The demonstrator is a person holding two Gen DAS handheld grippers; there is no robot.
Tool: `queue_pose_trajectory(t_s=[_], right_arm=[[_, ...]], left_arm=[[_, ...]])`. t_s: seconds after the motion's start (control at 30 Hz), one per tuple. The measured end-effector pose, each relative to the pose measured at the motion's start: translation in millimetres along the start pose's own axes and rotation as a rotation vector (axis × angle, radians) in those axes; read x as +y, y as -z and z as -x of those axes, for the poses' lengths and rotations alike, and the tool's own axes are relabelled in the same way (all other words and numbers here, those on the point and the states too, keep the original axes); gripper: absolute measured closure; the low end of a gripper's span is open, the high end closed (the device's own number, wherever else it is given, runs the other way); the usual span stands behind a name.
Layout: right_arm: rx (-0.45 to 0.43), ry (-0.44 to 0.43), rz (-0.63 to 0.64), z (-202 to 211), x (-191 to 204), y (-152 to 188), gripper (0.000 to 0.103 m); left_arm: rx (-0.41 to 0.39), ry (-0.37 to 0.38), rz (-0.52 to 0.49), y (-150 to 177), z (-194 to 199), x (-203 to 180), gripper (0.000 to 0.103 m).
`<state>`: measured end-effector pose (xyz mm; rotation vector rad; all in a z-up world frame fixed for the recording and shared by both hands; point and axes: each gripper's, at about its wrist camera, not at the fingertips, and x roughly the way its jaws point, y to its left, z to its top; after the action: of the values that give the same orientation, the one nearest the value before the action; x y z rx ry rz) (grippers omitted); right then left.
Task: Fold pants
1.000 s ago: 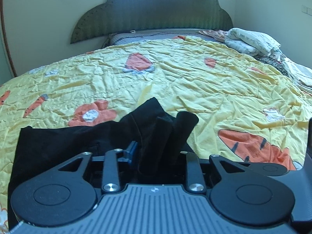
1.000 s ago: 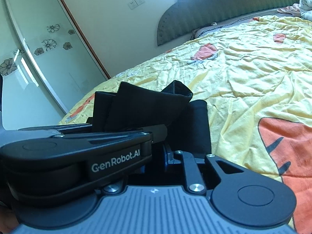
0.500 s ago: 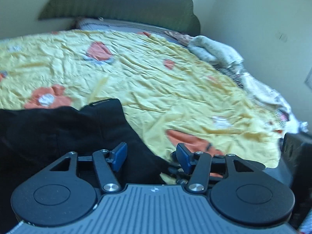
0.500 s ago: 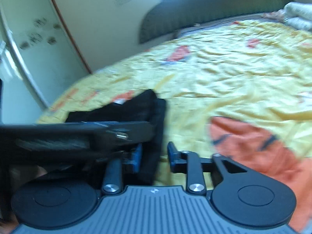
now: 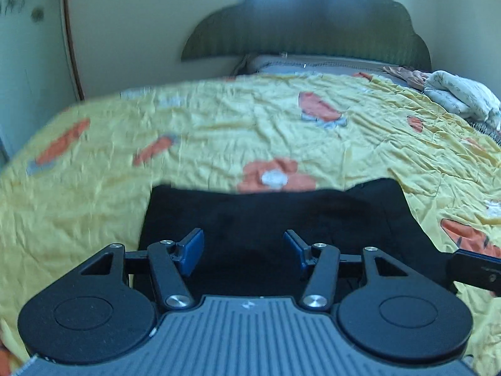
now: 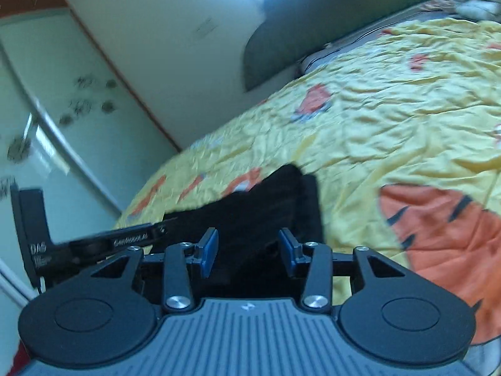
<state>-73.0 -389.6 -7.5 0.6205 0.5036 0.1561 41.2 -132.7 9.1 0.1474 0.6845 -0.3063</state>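
Black pants (image 5: pixel 275 216) lie folded flat on the yellow bedspread (image 5: pixel 219 131), near the bed's front edge. My left gripper (image 5: pixel 242 250) hovers over them, open, its blue pads apart with only cloth below. In the right wrist view the same pants (image 6: pixel 266 206) stretch away to the left. My right gripper (image 6: pixel 247 250) is over their right end, its jaws still opening, and the pads press on nothing. The left gripper (image 6: pixel 103 244) shows as a black bar at the left there.
The bedspread (image 6: pixel 391 109) carries orange carrot and tiger prints. A dark headboard (image 5: pixel 313 25) stands at the far end. Crumpled pale bedding (image 5: pixel 460 97) is piled at the far right. A glass wardrobe door (image 6: pixel 47 109) with flower decals runs along the left wall.
Both grippers have let go of the black cloth and opened. The raised fold has dropped flat onto the pants. The left gripper has swung left over the garment; the right has drawn back slightly.
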Motion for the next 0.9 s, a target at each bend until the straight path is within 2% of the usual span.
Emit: queue_pose_trajectory(t_s=[0.07, 0.13, 0.2, 0.27, 0.37, 0.5, 0.53, 0.57, 0.6, 0.63, 0.7, 0.8, 0.9], right_arm=[[-0.003, 0.041, 0.046, 0, 10, 4, 0.06], [-0.003, 0.046, 0.072, 3, 15, 6, 0.059], [0.023, 0.072, 0.091, 0, 14, 8, 0.053], [0.057, 0.09, 0.063, -5, 6, 11, 0.052], [0.042, 0.043, -0.021, -9, -6, 14, 0.051], [0.049, 0.0, -0.001, -15, 4, 10, 0.053], [0.061, -0.006, 0.003, -19, 5, 10, 0.055], [0.068, -0.008, -0.012, -25, 3, 11, 0.066], [0.079, -0.004, -0.039, -30, -1, 12, 0.088], [0.079, 0.004, -0.071, -33, -5, 13, 0.094], [0.058, 0.001, -0.099, -30, -10, 14, 0.095], [0.033, 0.036, -0.066, -19, -7, 14, 0.095], [0.093, 0.049, -0.013, -23, -7, 14, 0.095]], left_arm=[[0.019, 0.013, 0.007, 2, -3, 0, 0.044], [0.029, 0.011, -0.007, 5, -4, -1, 0.044], [0.028, 0.018, -0.011, 6, -2, -2, 0.042], [0.018, 0.025, -0.006, 10, 1, -1, 0.041], [0.03, 0.02, 0.015, 14, -1, -1, 0.04], [0.037, 0.031, 0.019, 14, -3, -2, 0.04], [0.03, 0.031, 0.022, 13, -2, -2, 0.04], [0.026, 0.035, 0.023, 12, -1, -3, 0.04], [0.023, 0.038, 0.021, 11, 0, -3, 0.04], [0.019, 0.042, 0.012, 11, 2, -4, 0.04], [0.02, 0.044, -0.01, 11, 4, -6, 0.04], [0.018, 0.055, -0.024, 14, 6, -8, 0.036], [0.043, 0.051, -0.039, 19, -4, -11, 0.035]])
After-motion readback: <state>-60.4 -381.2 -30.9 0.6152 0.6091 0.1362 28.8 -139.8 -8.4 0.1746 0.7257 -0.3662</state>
